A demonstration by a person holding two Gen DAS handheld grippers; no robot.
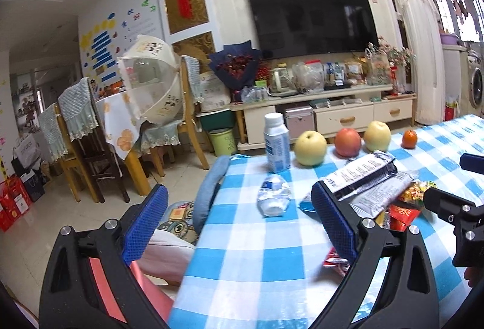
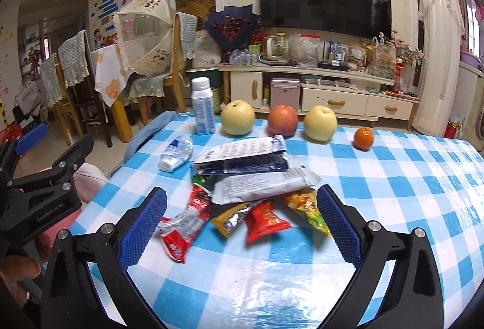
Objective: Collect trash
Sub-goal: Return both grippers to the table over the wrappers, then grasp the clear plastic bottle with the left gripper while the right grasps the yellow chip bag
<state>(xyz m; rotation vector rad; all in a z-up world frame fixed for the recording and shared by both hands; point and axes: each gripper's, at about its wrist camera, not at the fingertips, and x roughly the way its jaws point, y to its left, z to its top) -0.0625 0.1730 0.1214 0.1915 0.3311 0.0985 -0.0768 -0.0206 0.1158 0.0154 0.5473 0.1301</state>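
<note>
A heap of empty snack wrappers (image 2: 251, 187) lies on the blue-checked tablecloth (image 2: 393, 177): silver and dark foil bags (image 2: 242, 156) on top, red (image 2: 263, 221) and yellow (image 2: 308, 208) packets below. A crushed plastic bottle (image 2: 177, 153) lies left of the heap. My right gripper (image 2: 242, 226) is open, its blue pads either side of the heap's near edge, touching nothing. My left gripper (image 1: 239, 226) is open over the table's left edge, just short of the crushed bottle (image 1: 273, 197); the foil bags (image 1: 363, 174) show behind its right finger.
A white milk bottle (image 2: 203, 106) stands at the far left of the table. Beside it sit two yellow apples (image 2: 237, 117), a red apple (image 2: 282, 120) and a small orange (image 2: 364, 138). A blue cushioned chair back (image 1: 208, 190) hugs the table's left edge. Beyond are dining chairs and a TV cabinet.
</note>
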